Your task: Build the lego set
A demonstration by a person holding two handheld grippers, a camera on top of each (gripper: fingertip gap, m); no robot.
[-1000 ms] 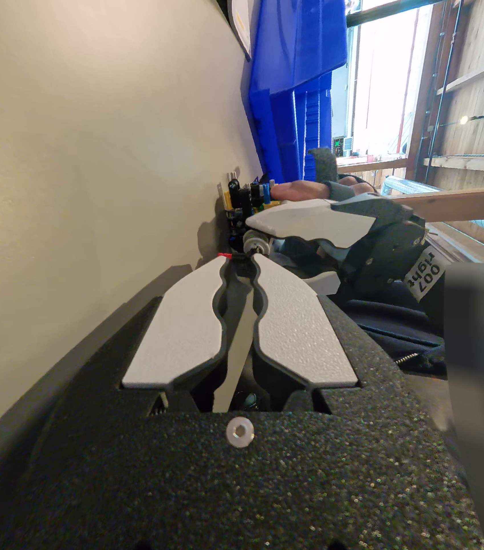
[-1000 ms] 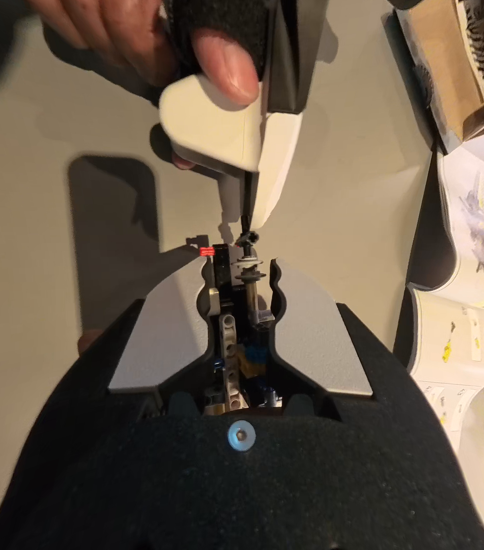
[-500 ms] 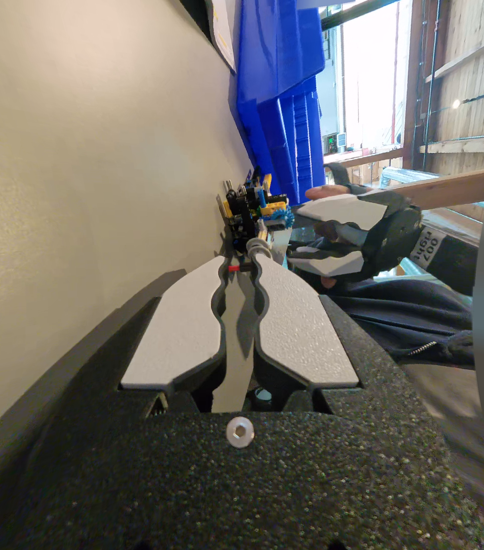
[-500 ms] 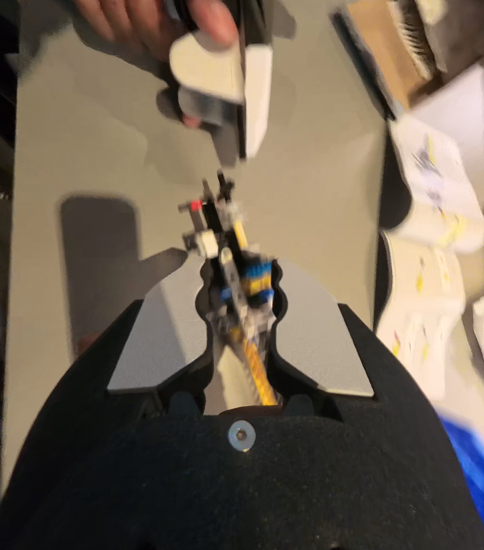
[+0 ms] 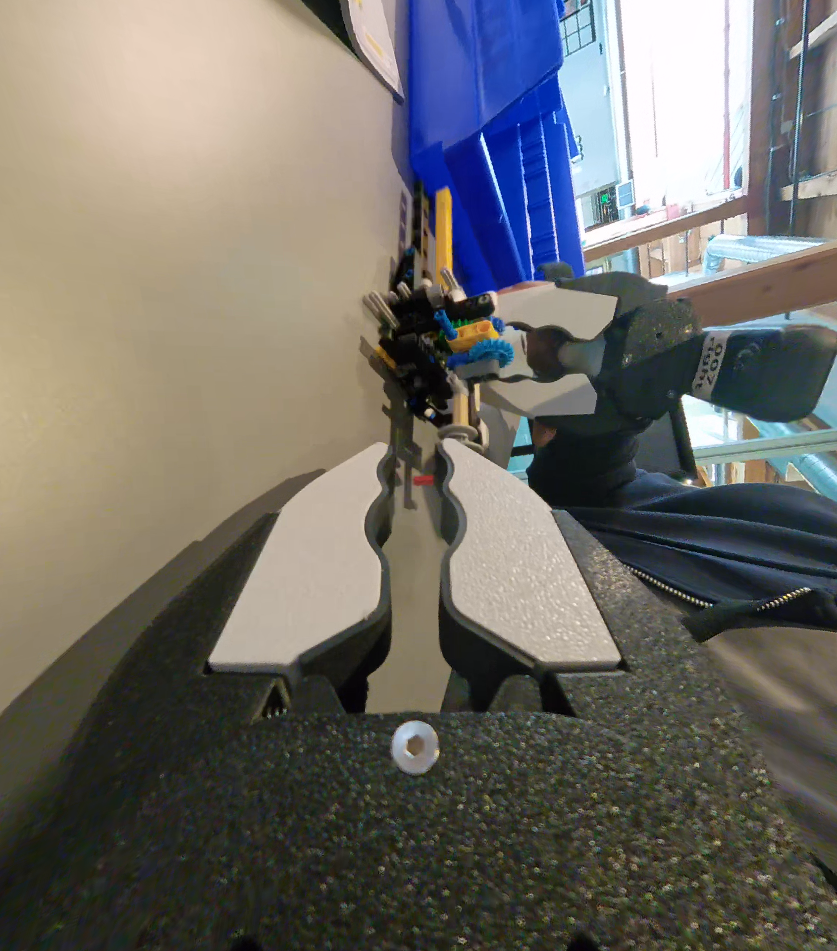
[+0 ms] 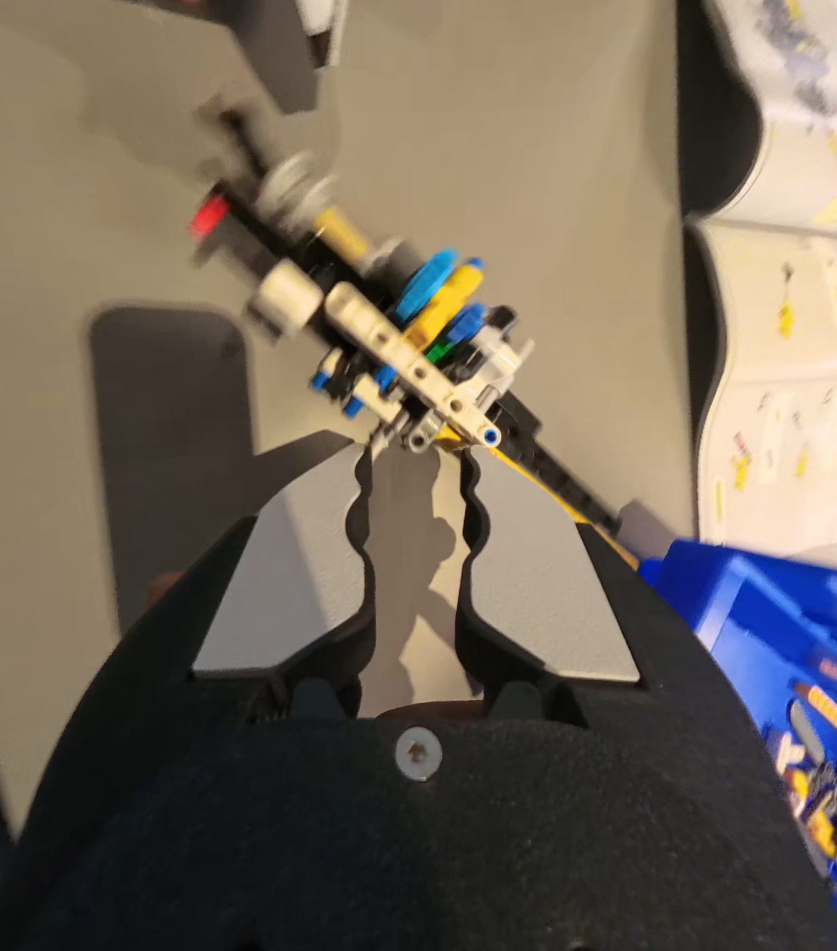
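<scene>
The lego model (image 5: 421, 350), a black, white, yellow and blue technic build with gears, lies against the beige table (image 5: 149, 257). In the right wrist view the lego model (image 6: 406, 350) runs diagonally, blurred. My right gripper (image 6: 414, 453) clamps its near end at the very fingertips; it also shows in the left wrist view (image 5: 501, 355), jaws either side of the blue gear. My left gripper (image 5: 415, 450) is nearly shut on the thin black axle at the model's far end, beside a red pin (image 5: 421, 480). Its fingers (image 6: 282, 62) show blurred at the top.
A blue bin (image 6: 776, 643) holding loose parts stands at the right, and it also rises behind the model in the left wrist view (image 5: 483, 128). Open instruction booklets (image 6: 787, 360) lie beyond it. A person's dark jacket (image 5: 715, 556) is close on the right. About 12 cm separates my left fingertips from my right.
The model has slid from deep between my right fingers out to their tips and has turned diagonal. The right gripper has swung toward the blue bin. The left gripper stays at the model's end.
</scene>
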